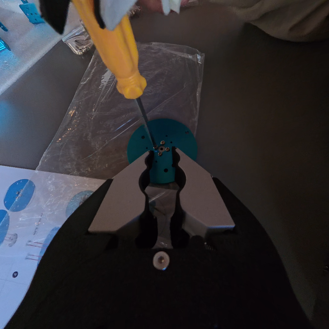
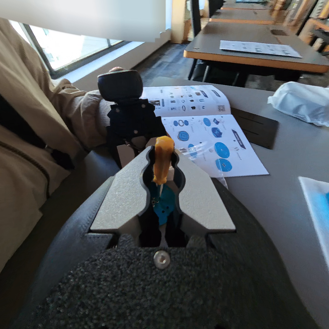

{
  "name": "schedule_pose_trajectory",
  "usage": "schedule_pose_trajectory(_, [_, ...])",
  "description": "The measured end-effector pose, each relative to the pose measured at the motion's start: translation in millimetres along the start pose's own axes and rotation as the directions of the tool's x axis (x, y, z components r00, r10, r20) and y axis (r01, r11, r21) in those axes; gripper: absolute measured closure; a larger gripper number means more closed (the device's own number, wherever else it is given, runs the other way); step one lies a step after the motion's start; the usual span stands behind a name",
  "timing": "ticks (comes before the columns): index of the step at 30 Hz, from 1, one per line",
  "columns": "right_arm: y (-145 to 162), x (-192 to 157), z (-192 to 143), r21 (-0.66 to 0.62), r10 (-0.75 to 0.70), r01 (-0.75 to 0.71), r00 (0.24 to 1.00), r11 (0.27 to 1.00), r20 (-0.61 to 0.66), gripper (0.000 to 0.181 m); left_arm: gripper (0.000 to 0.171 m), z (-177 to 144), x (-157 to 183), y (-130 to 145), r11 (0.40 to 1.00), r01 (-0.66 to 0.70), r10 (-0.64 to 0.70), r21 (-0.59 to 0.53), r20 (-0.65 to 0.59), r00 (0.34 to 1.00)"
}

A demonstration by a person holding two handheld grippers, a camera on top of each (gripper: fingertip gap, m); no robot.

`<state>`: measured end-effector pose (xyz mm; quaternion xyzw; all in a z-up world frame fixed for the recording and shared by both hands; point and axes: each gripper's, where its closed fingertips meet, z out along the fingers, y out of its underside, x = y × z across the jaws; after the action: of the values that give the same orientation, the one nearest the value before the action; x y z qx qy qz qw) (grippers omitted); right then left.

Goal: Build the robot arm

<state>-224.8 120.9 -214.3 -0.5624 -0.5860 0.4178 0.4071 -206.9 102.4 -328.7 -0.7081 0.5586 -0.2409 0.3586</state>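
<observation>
A teal round disc (image 1: 160,131) with holes and several small screws (image 1: 162,142) around its centre lies on a clear plastic bag (image 1: 142,80). My left gripper (image 1: 162,150) hovers over or rests on the disc's face, jaws a little apart, with nothing between them. My right gripper (image 2: 162,149) is shut on the yellow handle of a screwdriver (image 2: 162,160). In the left wrist view the screwdriver (image 1: 115,49) slants down from the upper left, its tip on the leftmost screw. The disc (image 2: 164,201) shows between the right fingers, below the handle.
An open instruction booklet (image 2: 213,142) lies on the grey table beyond the disc. A black plate (image 2: 258,128) and a white bag (image 2: 302,101) lie at the far right. A person's beige sleeve (image 2: 53,115) is at the left. A small bag of screws (image 1: 80,44) lies nearby. The gap from one gripper's tips to the other's is roughly 12 cm.
</observation>
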Motion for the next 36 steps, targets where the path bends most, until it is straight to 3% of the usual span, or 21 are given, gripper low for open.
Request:
schedule_pose_trajectory(3, [-0.3,-0.8,1.7,-0.037,-0.006,0.000,0.988,0.999,-0.155,0.164,0.150,0.2,0.2,0.2,1.000,0.017,-0.017,-0.002,-0.004,1.000])
schedule_pose_trajectory(7, [2.3,9.5,-2.1,-0.041,0.106,-0.132,0.916,0.990,-0.387,0.164,0.151,0.5,-0.4,0.2,1.000,0.027,-0.027,-0.002,0.002,1.000])
schedule_pose_trajectory(13, [7.7,20.5,-14.3,0.022,0.210,-0.255,0.744,0.967,-0.635,0.164,0.150,1.1,-1.1,0.0,0.999,0.034,-0.034,-0.003,0.010,0.999])
schedule_pose_trajectory(17, [8.9,25.0,-17.9,0.028,0.187,-0.258,0.619,0.966,-0.763,0.163,0.156,1.6,0.3,-0.7,1.000,0.017,-0.017,-0.002,0.019,1.000])
schedule_pose_trajectory(19, [6.2,23.5,-13.0,0.035,0.185,-0.254,0.597,0.967,-0.780,0.164,0.156,1.8,0.1,-0.9,1.000,0.017,-0.017,-0.002,0.023,1.000])
schedule_pose_trajectory(25, [4.0,21.3,-7.4,0.059,0.219,-0.266,0.627,0.962,-0.747,0.164,0.150,0.4,-4.9,-3.8,0.996,0.087,-0.087,0.013,0.028,0.996])
schedule_pose_trajectory(30, [4.2,20.1,-7.5,0.075,0.246,-0.279,0.648,0.957,-0.721,0.165,0.142,-16.9,-12.4,-38.9,0.974,0.108,-0.123,0.198,0.070,0.990])
schedule_pose_trajectory(34, [3.9,18.6,-5.7,0.102,0.286,-0.296,0.687,0.950,-0.668,0.165,0.165,-17.2,-18.3,-55.1,0.962,0.081,-0.116,0.260,0.123,0.986])
schedule_pose_trajectory(36, [8.6,19.3,-4.5,0.075,0.287,-0.310,0.726,0.948,-0.625,0.165,0.167,-15.4,-21.0,-56.3,0.953,0.106,-0.141,0.283,0.107,0.984])
